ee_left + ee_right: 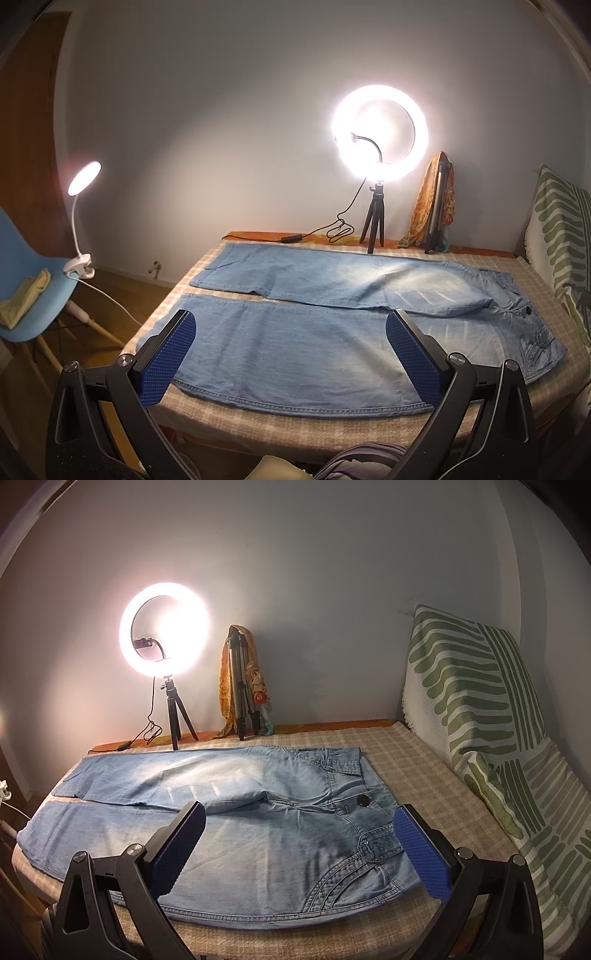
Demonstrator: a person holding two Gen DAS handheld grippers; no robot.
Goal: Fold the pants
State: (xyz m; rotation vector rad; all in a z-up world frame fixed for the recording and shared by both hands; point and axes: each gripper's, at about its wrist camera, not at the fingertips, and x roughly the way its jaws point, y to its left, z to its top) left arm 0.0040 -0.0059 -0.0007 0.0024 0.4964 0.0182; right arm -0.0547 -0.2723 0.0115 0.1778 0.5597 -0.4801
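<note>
Light blue denim pants [295, 347] lie flat and unfolded on the checked bed cover, both legs stretched to the left and the waistband [354, 779] at the right. The two legs lie side by side with a narrow gap between them. My left gripper [291, 325] hovers open above the near leg, its blue pads [170, 354] wide apart and empty. Over the hip and pocket area, my right gripper [299, 819] is also open, holding nothing; one blue pad [421, 849] sits near the front pocket stitching.
A lit ring light on a small tripod [380, 125] and a folded tripod draped with an orange scarf [242, 690] stand at the bed's far edge. Green-patterned cushions [476, 686] line the right side. A blue chair [33, 280] with a clip lamp [83, 181] stands left of the bed.
</note>
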